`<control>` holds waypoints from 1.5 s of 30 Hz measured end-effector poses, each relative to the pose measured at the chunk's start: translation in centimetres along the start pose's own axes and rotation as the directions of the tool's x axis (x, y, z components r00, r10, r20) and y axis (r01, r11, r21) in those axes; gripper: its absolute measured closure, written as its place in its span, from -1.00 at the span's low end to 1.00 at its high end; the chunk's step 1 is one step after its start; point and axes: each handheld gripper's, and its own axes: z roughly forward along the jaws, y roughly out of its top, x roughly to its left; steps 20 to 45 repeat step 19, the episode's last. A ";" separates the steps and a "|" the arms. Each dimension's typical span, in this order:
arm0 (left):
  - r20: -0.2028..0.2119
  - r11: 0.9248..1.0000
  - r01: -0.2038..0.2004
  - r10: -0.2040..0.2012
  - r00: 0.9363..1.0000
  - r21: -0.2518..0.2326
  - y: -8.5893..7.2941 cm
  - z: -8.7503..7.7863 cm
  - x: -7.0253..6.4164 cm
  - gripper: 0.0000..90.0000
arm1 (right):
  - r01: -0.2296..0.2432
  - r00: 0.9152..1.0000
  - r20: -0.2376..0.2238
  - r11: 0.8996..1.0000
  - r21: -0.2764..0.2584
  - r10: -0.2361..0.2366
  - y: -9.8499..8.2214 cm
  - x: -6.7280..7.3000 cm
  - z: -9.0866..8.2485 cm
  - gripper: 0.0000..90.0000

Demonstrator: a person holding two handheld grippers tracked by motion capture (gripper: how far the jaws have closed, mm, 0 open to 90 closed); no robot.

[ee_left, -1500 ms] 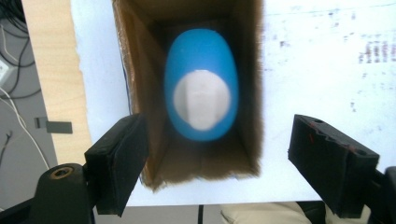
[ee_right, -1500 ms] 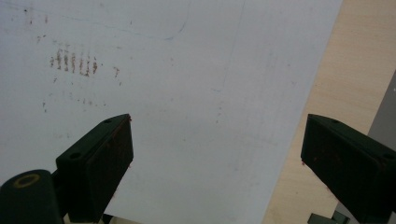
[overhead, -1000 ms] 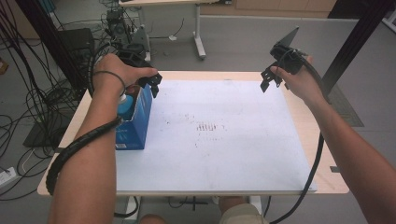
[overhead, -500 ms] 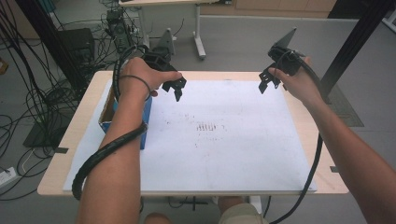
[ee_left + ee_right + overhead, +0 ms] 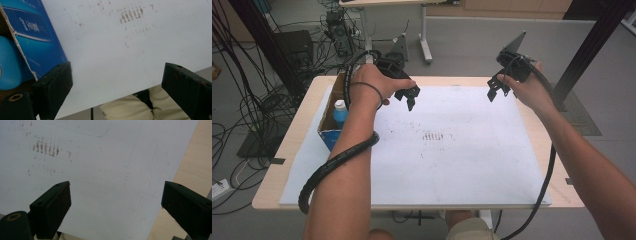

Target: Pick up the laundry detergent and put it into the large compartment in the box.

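Forearms up from near edge, both raised over white sheet point(image 5: 452, 150). Left gripper point(image 5: 408, 96) at far left, jaws spread wide, nothing between. Blue box point(image 5: 332, 131) with blue bottle point(image 5: 340, 113) inside just left of it. Right gripper point(image 5: 498, 89) at far right, jaws likewise released, empty.

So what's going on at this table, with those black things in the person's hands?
A person holds a pair of tongs in each hand above a white sheet that covers the table. Both are open and hold nothing. The left tongs hover beside a blue carton at the table's left edge, with a blue-capped bottle standing in it. The right tongs hover over the sheet's far right corner.
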 end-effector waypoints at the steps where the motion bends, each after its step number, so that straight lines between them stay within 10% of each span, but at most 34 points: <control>1: 0.002 1.000 -0.004 0.004 1.000 0.001 0.1 0.0 0.0 -0.77 | 0.001 1.000 0.001 1.000 -0.001 -0.001 0.0 0.1 0.0 -0.80; 45: 0.004 1.000 -0.007 0.007 1.000 0.002 0.2 0.1 -0.1 -0.77 | 0.008 1.000 0.005 1.000 0.004 -0.008 0.2 0.4 0.1 -0.80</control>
